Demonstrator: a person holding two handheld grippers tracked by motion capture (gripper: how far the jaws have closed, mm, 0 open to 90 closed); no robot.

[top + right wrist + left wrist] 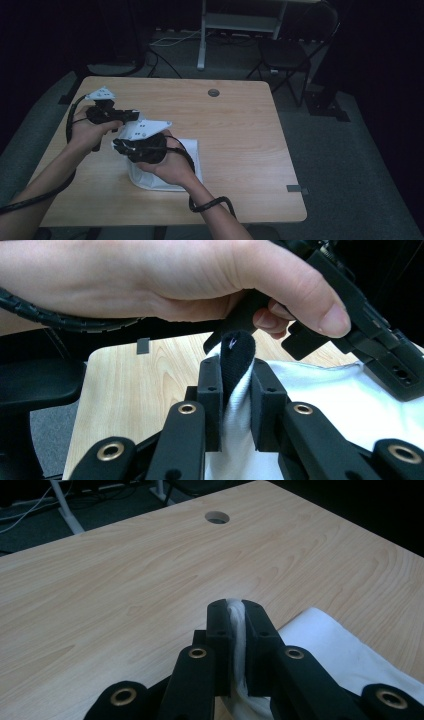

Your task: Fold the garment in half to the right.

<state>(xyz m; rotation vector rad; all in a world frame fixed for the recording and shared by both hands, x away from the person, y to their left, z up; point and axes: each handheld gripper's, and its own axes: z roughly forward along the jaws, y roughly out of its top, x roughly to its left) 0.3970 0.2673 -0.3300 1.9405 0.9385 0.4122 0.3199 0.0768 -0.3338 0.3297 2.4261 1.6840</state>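
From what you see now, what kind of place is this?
Probably an office or lab room: a wooden desk with a cable hole, a black chair behind it, and grey carpet.

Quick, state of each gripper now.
Left gripper: closed on the white cloth.
Right gripper: closed on the same cloth's black-trimmed edge.

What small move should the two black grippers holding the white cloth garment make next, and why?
Probably draw the left gripper and the right gripper apart over the wooden table to stretch the white cloth garment flat. Each is shut on a bunched edge, they sit close together, and the cloth lies rumpled beneath.
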